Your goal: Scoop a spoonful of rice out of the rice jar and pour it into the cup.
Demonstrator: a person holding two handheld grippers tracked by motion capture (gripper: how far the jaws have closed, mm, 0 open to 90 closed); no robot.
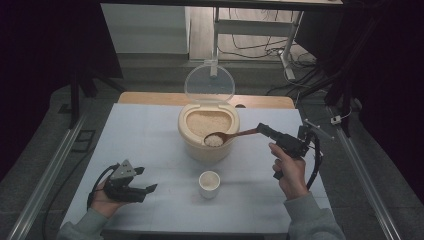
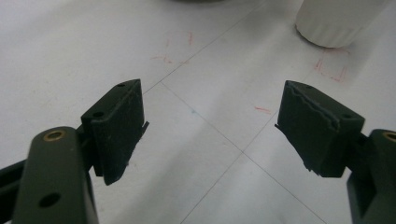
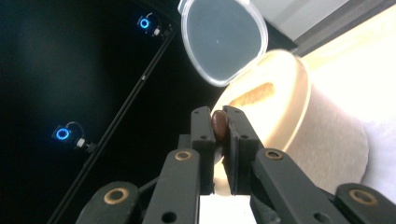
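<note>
We hold the right gripper [image 1: 261, 130] clamped on the end of a wooden spoon [image 1: 231, 136]; in the right gripper view the jaws pinch the brown handle tip [image 3: 219, 125] between them. The spoon's long axis runs roughly level from the gripper toward the left, ending in a bowl heaped with rice [image 1: 214, 140]. That bowl sits over the near rim of the open rice container [image 1: 192, 142], whose clear lid [image 1: 209, 83] stands hinged upward behind it.

The white cup [image 1: 209, 183] stands on the table [image 1: 140, 140] nearer the person than the container, apart from it, and almost directly below the loaded spoon bowl in the high view. We judge the coming move to be a transfer of rice into this cup: the load must travel toward the person and down, with the handle kept level until the bowl is over the cup mouth.

The left gripper [image 1: 147, 181] rests low on the table to the left, jaws spread wide and holding nothing. The cup lies to its right, seen at the upper right of the left gripper view [image 2: 336, 21]. The right gripper carries the spoon, so the right arm makes the move.
</note>
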